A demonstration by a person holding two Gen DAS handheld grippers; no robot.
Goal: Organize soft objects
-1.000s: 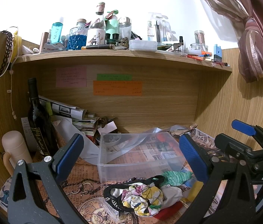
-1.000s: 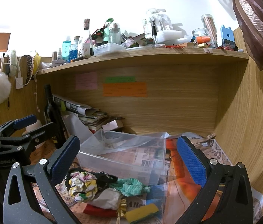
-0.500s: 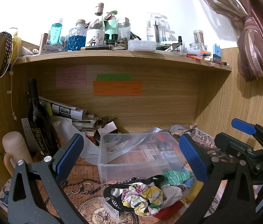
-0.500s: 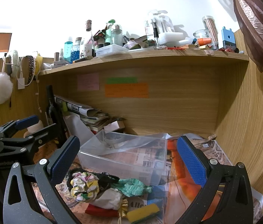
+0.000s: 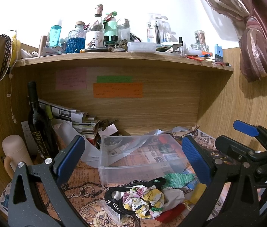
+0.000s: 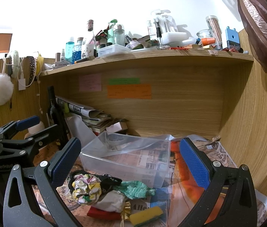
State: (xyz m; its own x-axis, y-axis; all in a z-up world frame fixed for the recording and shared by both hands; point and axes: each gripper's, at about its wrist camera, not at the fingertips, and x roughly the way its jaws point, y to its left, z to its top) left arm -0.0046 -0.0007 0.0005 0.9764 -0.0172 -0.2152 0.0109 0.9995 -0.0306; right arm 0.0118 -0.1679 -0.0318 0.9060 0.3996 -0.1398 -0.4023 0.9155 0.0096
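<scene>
- Left wrist view: the left gripper (image 5: pixel 133 160) is hovering above the desk with its jaws standing wide apart and nothing between them.
- Right wrist view: the right gripper (image 6: pixel 131 162) is likewise hanging with its jaws spread and gripping nothing.
- A clear plastic bin (image 5: pixel 141 160) is sitting on the newspaper-covered desk (image 5: pixel 80 185), open side up, apparently holding no cloth yet.
- The soft things are lying in a heap just in front of the bin: a floral scrunchie (image 5: pixel 144 200), a black lace band (image 5: pixel 114 202), a green knitted piece (image 5: pixel 178 177), a pale cloth (image 5: pixel 173 196), a red cloth (image 6: pixel 103 212) and a yellow sponge (image 6: pixel 146 214).
- Judged step: neither gripper is yet reaching for the heap, so the first pick is probably still ahead.
- For a clean pick, one gripper should be descending on the topmost piece, likely the scrunchie, pinching a raised fold rather than the whole pile.
- The lace band is tangling around the scrunchie, so both may be lifting together; a slow rise would be showing this early.
- A dark bottle (image 5: pixel 38 121) is standing at the left, well apart from the heap.
</scene>
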